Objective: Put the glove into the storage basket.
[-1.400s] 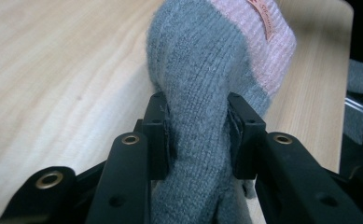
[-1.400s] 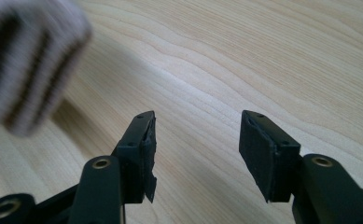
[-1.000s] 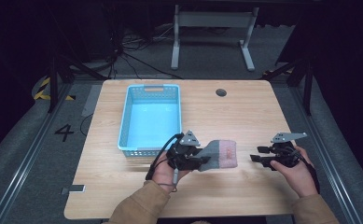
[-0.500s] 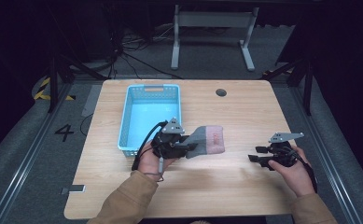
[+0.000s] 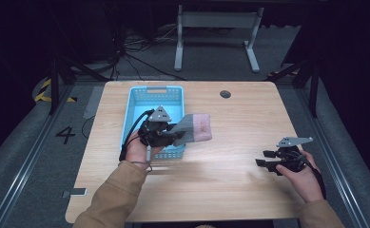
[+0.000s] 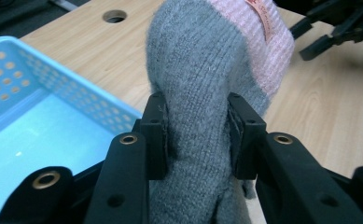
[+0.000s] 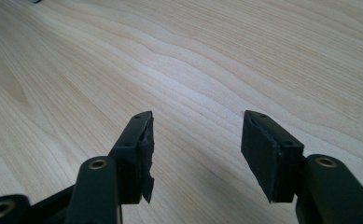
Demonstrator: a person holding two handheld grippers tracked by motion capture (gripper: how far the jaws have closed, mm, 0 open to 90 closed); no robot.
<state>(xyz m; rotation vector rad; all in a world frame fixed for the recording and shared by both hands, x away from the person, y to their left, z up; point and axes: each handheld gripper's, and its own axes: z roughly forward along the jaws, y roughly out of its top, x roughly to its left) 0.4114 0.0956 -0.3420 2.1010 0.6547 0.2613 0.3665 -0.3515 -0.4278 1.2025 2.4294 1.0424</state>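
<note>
A grey knitted sock with a pink cuff (image 5: 196, 127) hangs in the air, pinched in my left gripper (image 5: 177, 137) at the right rim of the light blue basket (image 5: 134, 113). In the left gripper view both pads press the grey part of the sock (image 6: 195, 107), and the basket (image 6: 39, 135) lies below on the left. My right gripper (image 5: 261, 158) stays low over the wooden table (image 5: 230, 190) at the right, jaws open. The right gripper view shows bare wood between its fingertips (image 7: 195, 140).
The table has a round cable hole (image 5: 225, 94) near its far edge. A metal stand (image 5: 216, 33) and cables lie on the floor beyond the table. A floor mark "4" (image 5: 66, 134) sits at the left.
My left gripper has carried the sock up and to the left, from the middle of the table to the basket's right rim. The right gripper has stayed where it was.
</note>
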